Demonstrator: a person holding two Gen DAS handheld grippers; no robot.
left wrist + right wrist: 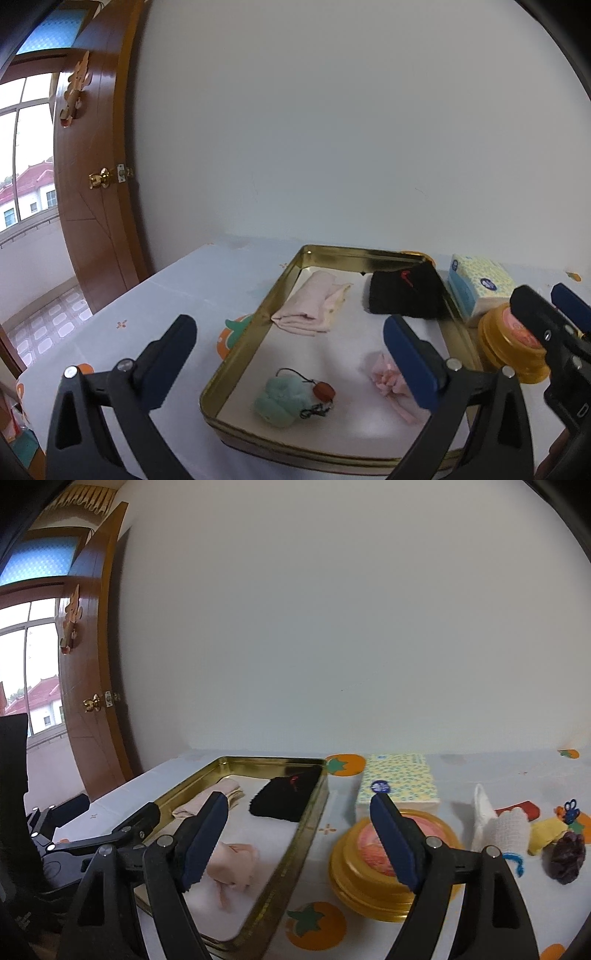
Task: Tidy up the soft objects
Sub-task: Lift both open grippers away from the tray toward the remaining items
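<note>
My left gripper (291, 354) and right gripper (301, 834) both gape wide, holding nothing. In the gold tray (236, 345) lie the mint plush (279, 400), folded pink cloth (314, 302), black cloth (406, 293); my finger hides part of the pink bundle (388, 376)

Our left gripper (291, 354), lower part of the left wrist frame: two matte black plastic arms, triangular cut-outs near their bases, round silver screw heads at the joints. Each finger carries a dark blue pad; the right-hand pad's blue face shows broad, the left-hand one mostly black from behind.

Our right gripper (295, 838), lower part of the right wrist frame: same black arms, same silver screws, same triangular openings. Blue pads here show a fine toothed edge along the lower left pad. No cables, sleeves or skin clearly visible.
</note>
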